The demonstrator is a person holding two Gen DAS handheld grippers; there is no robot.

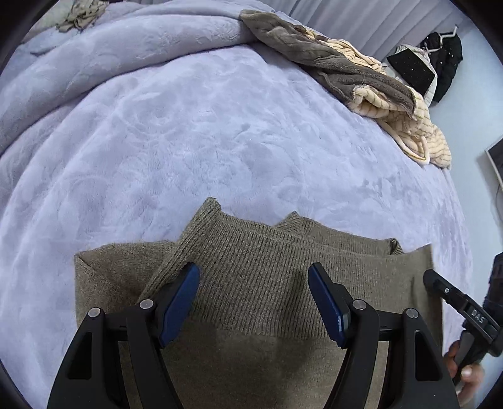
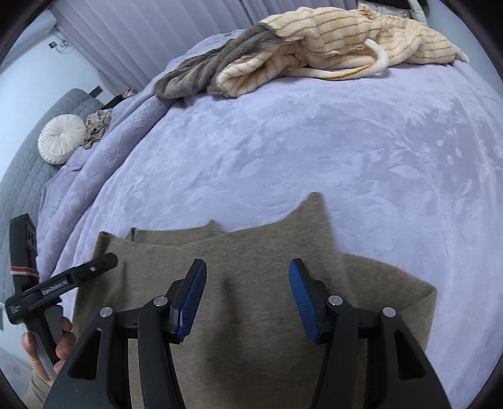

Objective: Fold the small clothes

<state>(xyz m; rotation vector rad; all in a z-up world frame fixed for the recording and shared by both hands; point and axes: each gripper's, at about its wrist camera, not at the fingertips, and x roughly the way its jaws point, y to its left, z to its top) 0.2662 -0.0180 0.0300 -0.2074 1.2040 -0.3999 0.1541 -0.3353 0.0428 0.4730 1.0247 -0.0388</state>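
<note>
An olive-brown knitted garment [image 1: 270, 283] lies partly folded on the lilac bed cover, with a ribbed layer folded over its top. It also shows in the right wrist view [image 2: 257, 277]. My left gripper [image 1: 254, 277] is open and empty, hovering just above the ribbed fold. My right gripper [image 2: 247, 273] is open and empty above the middle of the garment. The right gripper's finger shows at the garment's right edge in the left view [image 1: 440, 286]. The left gripper shows at its left edge in the right view [image 2: 85, 270].
A cream-and-grey fleece garment [image 1: 371, 91] lies crumpled at the bed's far edge, also in the right view [image 2: 314, 50]. A small beige cloth [image 1: 78, 15] lies far left. A white round cushion [image 2: 61, 143] sits on a grey sofa. The lilac bed cover [image 1: 204, 141] spreads ahead.
</note>
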